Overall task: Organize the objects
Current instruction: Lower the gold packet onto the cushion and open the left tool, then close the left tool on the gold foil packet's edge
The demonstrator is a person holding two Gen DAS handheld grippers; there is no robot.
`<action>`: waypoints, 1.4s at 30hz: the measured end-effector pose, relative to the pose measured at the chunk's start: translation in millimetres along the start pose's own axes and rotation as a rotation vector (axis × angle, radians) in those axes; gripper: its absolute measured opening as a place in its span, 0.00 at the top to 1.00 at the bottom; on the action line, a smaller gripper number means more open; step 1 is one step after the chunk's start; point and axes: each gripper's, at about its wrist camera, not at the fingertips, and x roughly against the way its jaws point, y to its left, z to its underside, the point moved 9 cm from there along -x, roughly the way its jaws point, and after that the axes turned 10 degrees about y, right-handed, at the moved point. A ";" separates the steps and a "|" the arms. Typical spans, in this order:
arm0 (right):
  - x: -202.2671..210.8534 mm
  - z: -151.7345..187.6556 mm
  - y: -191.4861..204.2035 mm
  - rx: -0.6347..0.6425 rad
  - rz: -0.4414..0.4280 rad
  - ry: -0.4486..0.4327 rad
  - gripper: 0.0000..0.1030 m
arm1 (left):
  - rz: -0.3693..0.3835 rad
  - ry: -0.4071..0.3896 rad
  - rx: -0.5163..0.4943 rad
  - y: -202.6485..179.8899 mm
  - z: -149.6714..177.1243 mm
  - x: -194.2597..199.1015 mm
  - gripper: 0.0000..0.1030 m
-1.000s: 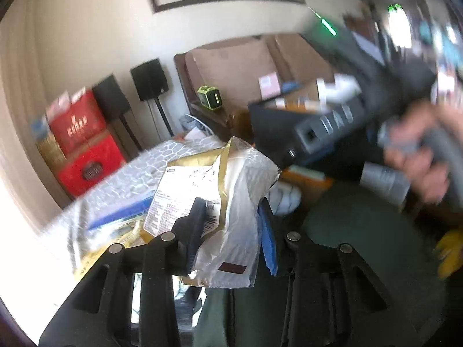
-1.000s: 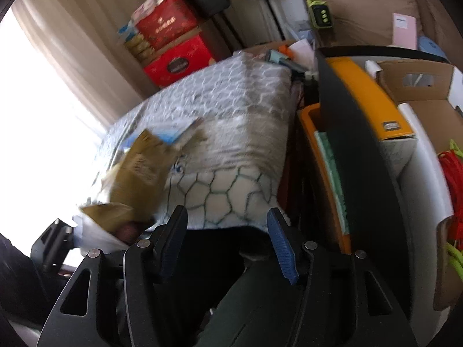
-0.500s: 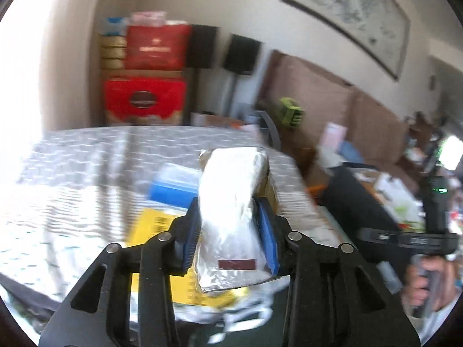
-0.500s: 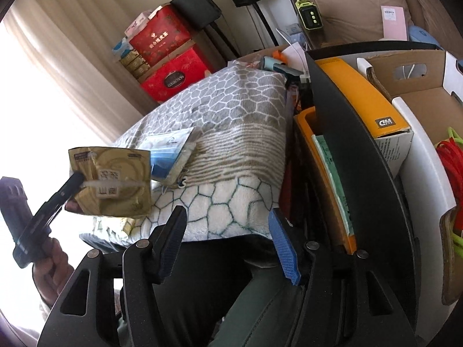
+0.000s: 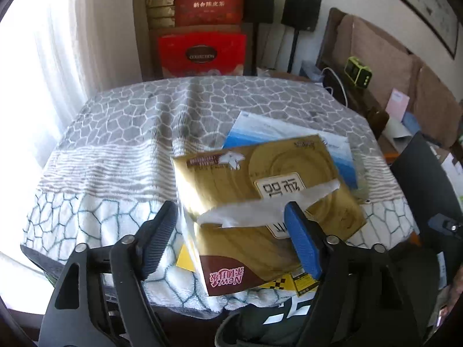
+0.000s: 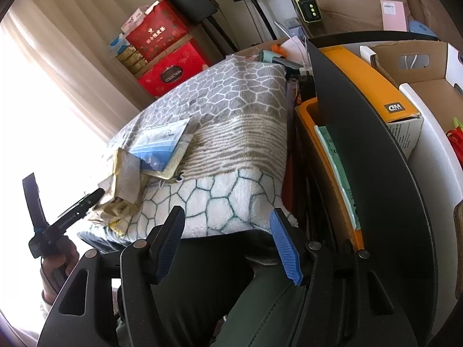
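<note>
A gold tissue pack [image 5: 260,190] with white tissue poking from its slot lies flat on the grey patterned blanket [image 5: 121,150]. It rests on a blue-and-white pouch [image 5: 266,130] and a yellow packet [image 5: 185,260]. My left gripper [image 5: 230,206] straddles the pack's near end; its jaws are opening and the pads stand clear of it. In the right wrist view the left gripper [image 6: 86,202] sits at the pack [image 6: 124,179], with the pouch [image 6: 162,147] behind. My right gripper [image 6: 227,212] hangs open and empty over a person's lap, at the blanket's near edge.
Red gift boxes [image 5: 202,55] and black speakers [image 5: 301,11] stand behind the table, a bright curtain on the left. Right of the blanket: a black curved panel [image 6: 361,144], an orange box [image 6: 376,92], a cardboard box [image 6: 419,66]. A hand [image 6: 58,266] holds the left gripper.
The left gripper swung over the blanket with the gold pack, rolled it flat onto the pouch and packet, and its jaws spread off it. The right gripper stayed put.
</note>
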 end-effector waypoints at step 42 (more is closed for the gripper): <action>-37.3 26.3 83.7 0.131 -0.143 0.121 0.27 | 0.078 0.026 -0.054 -70.7 19.1 -6.7 0.96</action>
